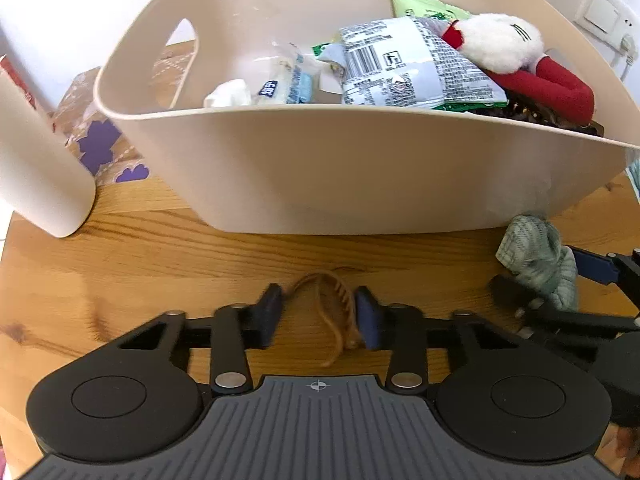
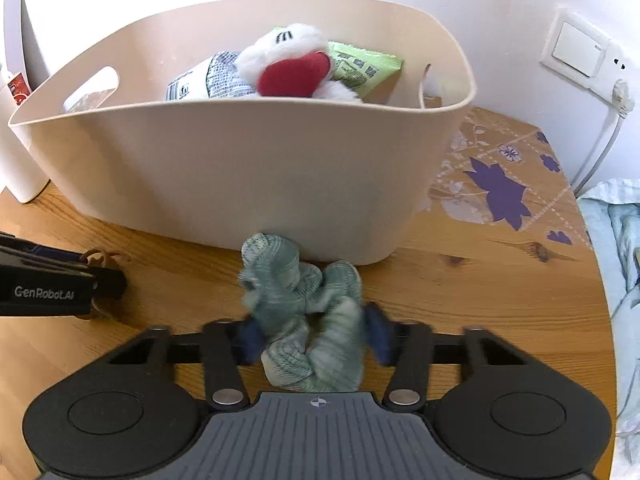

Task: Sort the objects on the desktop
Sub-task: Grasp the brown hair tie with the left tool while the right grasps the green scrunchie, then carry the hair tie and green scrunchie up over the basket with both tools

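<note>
Soft green knitted sock bundle (image 2: 304, 320) squashes in my right gripper (image 2: 314, 334), gripped mid-roll; my left gripper (image 1: 318, 318) pinches the light brown plastic hair claw (image 1: 332, 312).

Basket (image 2: 240, 168): plain beige. Plush toy (image 2: 288, 64): white and red. Snack packets (image 1: 400, 64): grey-printed, green. Cloth (image 2: 304, 312): mottled teal-green. Hair clip (image 1: 336, 312): amber-brown. Worktop (image 2: 500, 300): honey wood grain; mat (image 2: 496, 184) with purple flowers.

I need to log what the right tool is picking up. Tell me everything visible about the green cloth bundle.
The green cloth bundle is a soft, crumpled pale green-grey knit fabric, folded into several lumps. It lies on the wooden table just in front of the beige basket, close to its wall. The right tool has its blue pads pressed against the bundle's near end from both sides.
</note>
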`<state>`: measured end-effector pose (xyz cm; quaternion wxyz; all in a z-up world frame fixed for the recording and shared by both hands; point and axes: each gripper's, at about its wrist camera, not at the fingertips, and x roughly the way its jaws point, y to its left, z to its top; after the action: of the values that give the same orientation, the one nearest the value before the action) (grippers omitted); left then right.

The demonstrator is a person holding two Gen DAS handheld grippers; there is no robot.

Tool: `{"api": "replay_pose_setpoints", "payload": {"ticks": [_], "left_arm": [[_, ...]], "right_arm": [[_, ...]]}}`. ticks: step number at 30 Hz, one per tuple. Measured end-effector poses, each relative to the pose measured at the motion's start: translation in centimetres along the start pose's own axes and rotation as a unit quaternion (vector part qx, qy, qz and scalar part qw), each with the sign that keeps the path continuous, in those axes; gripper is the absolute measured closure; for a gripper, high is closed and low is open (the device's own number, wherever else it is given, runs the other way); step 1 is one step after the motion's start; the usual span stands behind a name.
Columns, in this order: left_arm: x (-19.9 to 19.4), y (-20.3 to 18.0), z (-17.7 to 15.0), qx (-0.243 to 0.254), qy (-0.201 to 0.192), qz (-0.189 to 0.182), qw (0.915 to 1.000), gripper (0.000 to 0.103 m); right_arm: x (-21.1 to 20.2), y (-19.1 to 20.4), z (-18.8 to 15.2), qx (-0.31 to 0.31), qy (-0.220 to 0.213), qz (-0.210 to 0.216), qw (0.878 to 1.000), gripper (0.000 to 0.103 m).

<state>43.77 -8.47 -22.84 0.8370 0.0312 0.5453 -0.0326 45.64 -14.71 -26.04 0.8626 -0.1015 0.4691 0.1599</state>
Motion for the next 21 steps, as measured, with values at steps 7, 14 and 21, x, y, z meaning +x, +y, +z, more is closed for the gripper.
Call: {"api": "replay_pose_setpoints", "payload": {"ticks": [7,14,21], "left_arm": [[-0.6,0.0,-1.7,-0.002,-0.002,0.008,1.0000,0.066],[-2.6,0.8,-3.5,0.029,-0.008,0.014,0.9995,0.066],[-6.6,1.5,-3.0,0.053,-0.036,0.015,0.9978,0.066]], "right_arm": [[-1.1,-0.9,-1.3,-0.004,0.007,0.012,1.000,0.088],[-4.5,-1.3,-2.8,-0.017,-0.010,0.038,0.999,0.089],[-9.0,-2.6,-1.5,-0.026,-0.040,0.055,0.997,0.088]]}}
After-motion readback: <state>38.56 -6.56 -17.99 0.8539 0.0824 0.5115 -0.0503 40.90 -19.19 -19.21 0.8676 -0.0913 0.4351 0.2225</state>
